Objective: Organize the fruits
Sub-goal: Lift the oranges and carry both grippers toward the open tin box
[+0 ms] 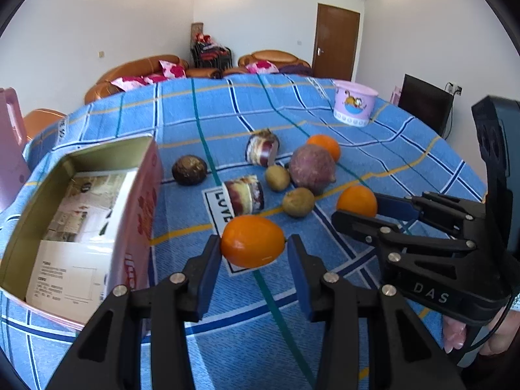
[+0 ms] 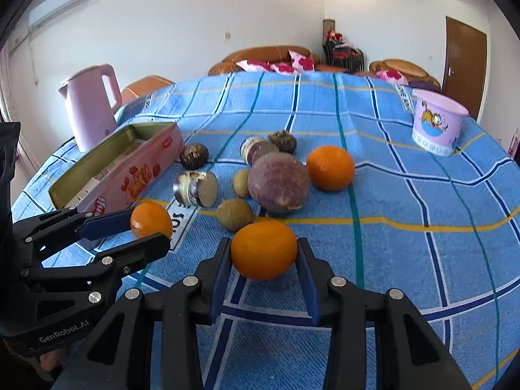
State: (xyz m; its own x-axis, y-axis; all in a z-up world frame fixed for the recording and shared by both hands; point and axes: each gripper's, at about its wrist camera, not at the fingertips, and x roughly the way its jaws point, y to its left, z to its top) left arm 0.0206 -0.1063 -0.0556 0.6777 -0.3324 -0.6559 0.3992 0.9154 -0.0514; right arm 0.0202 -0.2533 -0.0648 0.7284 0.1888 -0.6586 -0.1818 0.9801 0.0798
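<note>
My left gripper is shut on an orange, its blue pads pressing both sides just above the blue checked cloth. The right gripper is shut on a second orange in the same way. Each wrist view also shows the other gripper: the right gripper with its orange, and the left gripper with its orange. A third orange lies loose beside a big purple fruit. An open pink tin box stands at the left.
Two kiwis, a dark brown fruit and two cut purple pieces lie mid-table. A pink bucket stands far right and a pink kettle behind the box. Sofas and a door lie beyond.
</note>
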